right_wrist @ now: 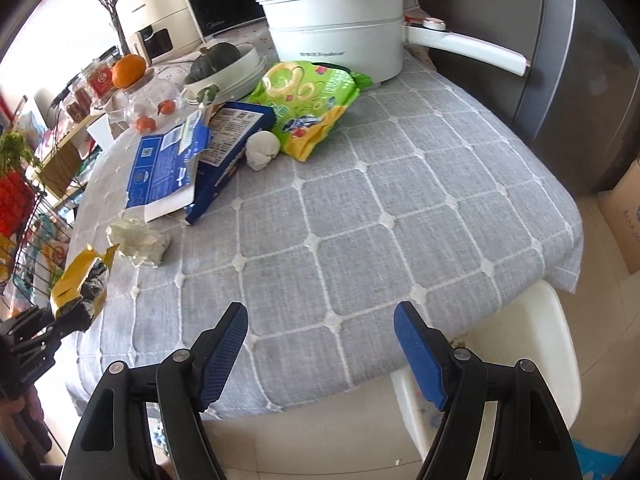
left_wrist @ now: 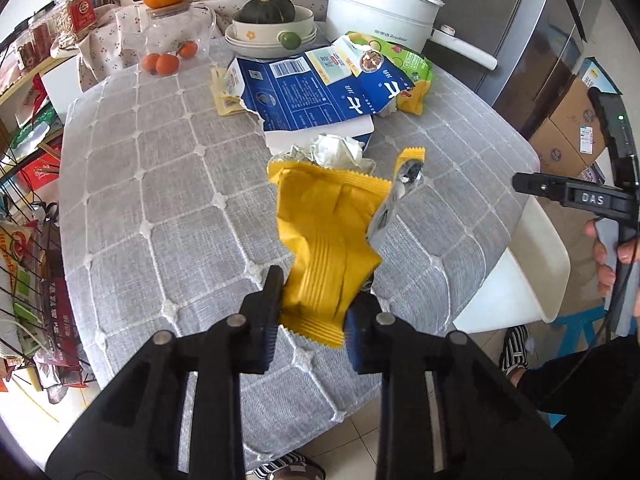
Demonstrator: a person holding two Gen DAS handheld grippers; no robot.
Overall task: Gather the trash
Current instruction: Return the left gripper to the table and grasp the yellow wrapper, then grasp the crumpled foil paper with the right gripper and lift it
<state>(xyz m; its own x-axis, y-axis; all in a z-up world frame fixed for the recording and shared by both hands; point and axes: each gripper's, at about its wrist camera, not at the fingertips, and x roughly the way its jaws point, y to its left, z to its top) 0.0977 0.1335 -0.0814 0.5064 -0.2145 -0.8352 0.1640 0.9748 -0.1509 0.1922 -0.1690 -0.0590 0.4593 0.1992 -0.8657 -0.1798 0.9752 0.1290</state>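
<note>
between the fingers of the left gripper (left_wrist: 310, 312) sits a yellow wrapper (left_wrist: 326, 240) of matt, creased film with ribbed seals, its torn inside a shiny foil; the finger pads (left_wrist: 269, 340) are blue, finely textured rubber on matt black plastic; beneath lies a grey tablecloth (right_wrist: 400, 200) – coarse woven cloth with raised white stitching; just beyond the wrapper, a crumpled tissue (left_wrist: 334, 148) of soft white paper; further ahead, a blue carton (left_wrist: 312, 92) of smooth torn card, a glossy green snack bag (right_wrist: 304, 100), and a white pot (right_wrist: 340, 28) – smooth, satin-finished.
</note>
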